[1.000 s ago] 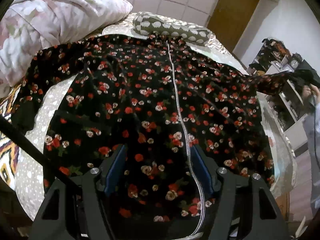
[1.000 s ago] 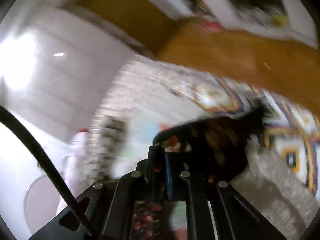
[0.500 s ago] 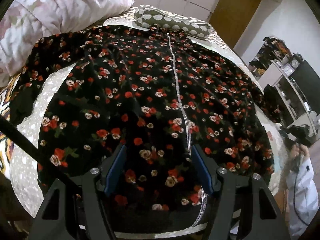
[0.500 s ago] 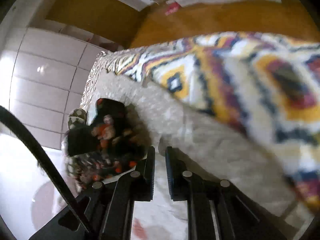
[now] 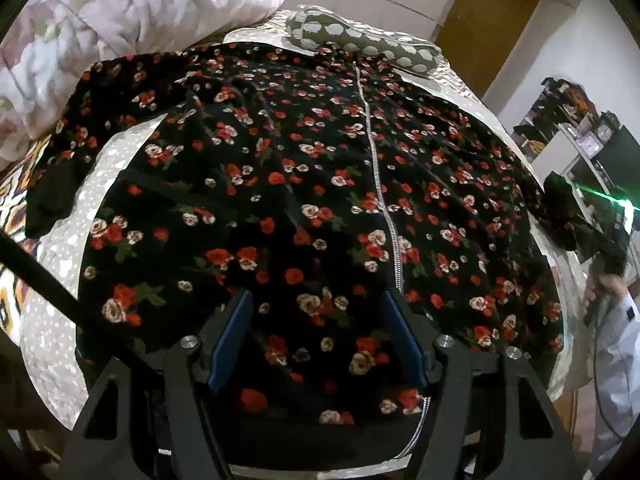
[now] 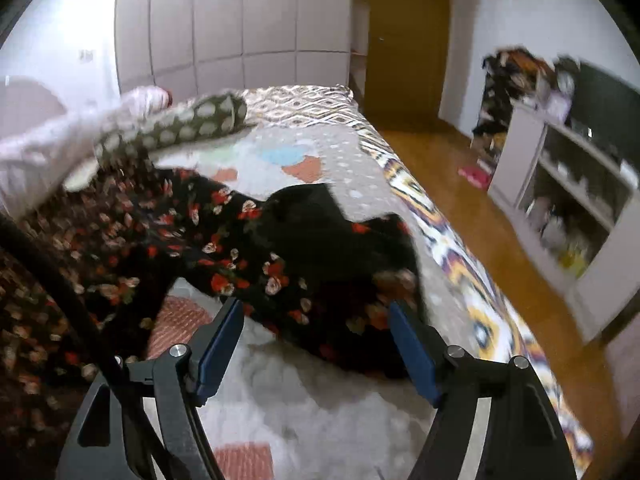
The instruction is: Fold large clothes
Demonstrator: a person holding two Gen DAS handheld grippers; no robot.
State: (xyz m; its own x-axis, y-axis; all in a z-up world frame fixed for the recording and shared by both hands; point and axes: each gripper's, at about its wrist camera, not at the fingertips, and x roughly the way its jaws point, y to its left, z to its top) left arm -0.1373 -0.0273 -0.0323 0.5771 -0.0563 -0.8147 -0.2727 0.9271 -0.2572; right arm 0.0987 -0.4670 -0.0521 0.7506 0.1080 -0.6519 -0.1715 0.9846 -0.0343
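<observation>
A large black garment with red and white flowers [image 5: 304,184] lies spread flat on the bed, its silver zipper [image 5: 376,168] running down the middle. My left gripper [image 5: 318,320] is open and empty just above the garment's near hem. In the right wrist view the garment's right sleeve [image 6: 304,248] lies on the bed near the edge. My right gripper [image 6: 316,320] is open and empty, hovering right over the sleeve's end.
A pink floral duvet [image 5: 100,28] and a polka-dot pillow [image 5: 360,40] lie at the head of the bed. The patterned bedspread [image 6: 460,240] hangs over the right edge. A wooden floor [image 6: 460,152], white shelves [image 6: 568,200] and a door [image 6: 404,40] stand beyond.
My right gripper let go of the sleeve, opened wide and swung back to look along the bed. The sleeve now lies flat. The left gripper stayed open over the hem.
</observation>
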